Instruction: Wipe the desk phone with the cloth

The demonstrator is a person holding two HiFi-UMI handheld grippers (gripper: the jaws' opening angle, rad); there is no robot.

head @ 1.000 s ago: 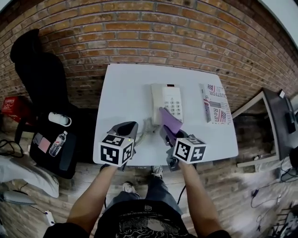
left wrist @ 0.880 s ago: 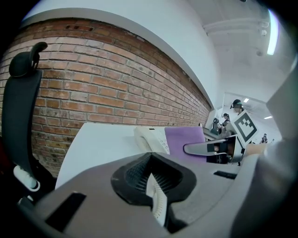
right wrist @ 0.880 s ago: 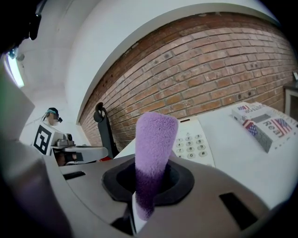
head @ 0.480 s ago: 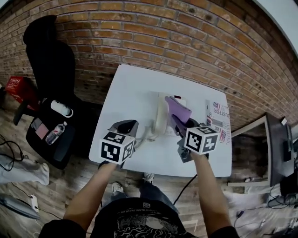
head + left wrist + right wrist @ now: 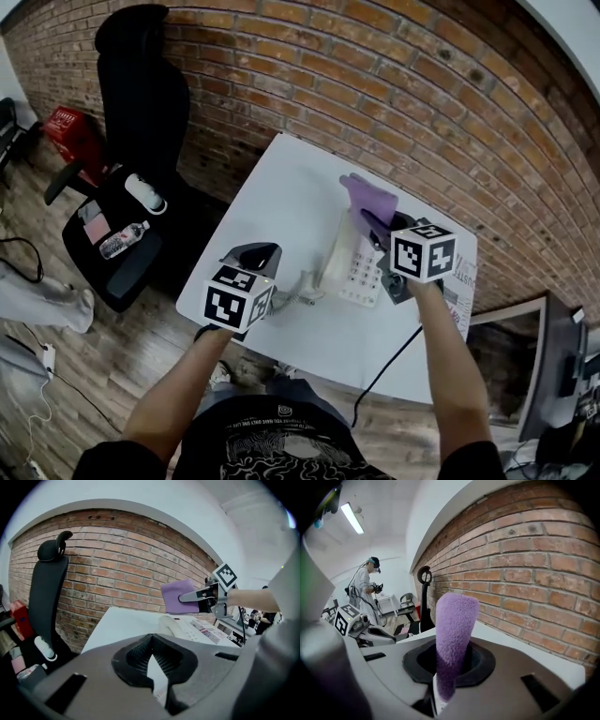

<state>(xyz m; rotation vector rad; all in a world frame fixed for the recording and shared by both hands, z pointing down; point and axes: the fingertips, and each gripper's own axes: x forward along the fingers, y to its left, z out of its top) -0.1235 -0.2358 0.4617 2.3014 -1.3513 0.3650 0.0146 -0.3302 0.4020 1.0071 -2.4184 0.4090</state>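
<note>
The white desk phone (image 5: 354, 267) lies on the white table (image 5: 281, 202), its handset on the left side and its curly cord (image 5: 302, 284) trailing toward me. My right gripper (image 5: 377, 225) is shut on a purple cloth (image 5: 367, 199), which sticks up past the phone's far end. In the left gripper view the cloth (image 5: 179, 596) hangs just above the phone (image 5: 187, 626); I cannot tell whether they touch. In the right gripper view the cloth (image 5: 454, 620) stands upright between the jaws. My left gripper (image 5: 255, 253) hovers at the table's near left edge, shut and holding nothing.
A brick wall (image 5: 394, 84) backs the table. A black office chair (image 5: 131, 94) stands to the left, with bottles on its seat and a red object (image 5: 67, 129) beyond it. A printed packet (image 5: 466, 281) lies right of the phone. A person (image 5: 368, 590) stands far off.
My right gripper carried the cloth from the phone's near right side along the phone to its far end by the wall. The left gripper stayed at the near edge. The head view swung left.
</note>
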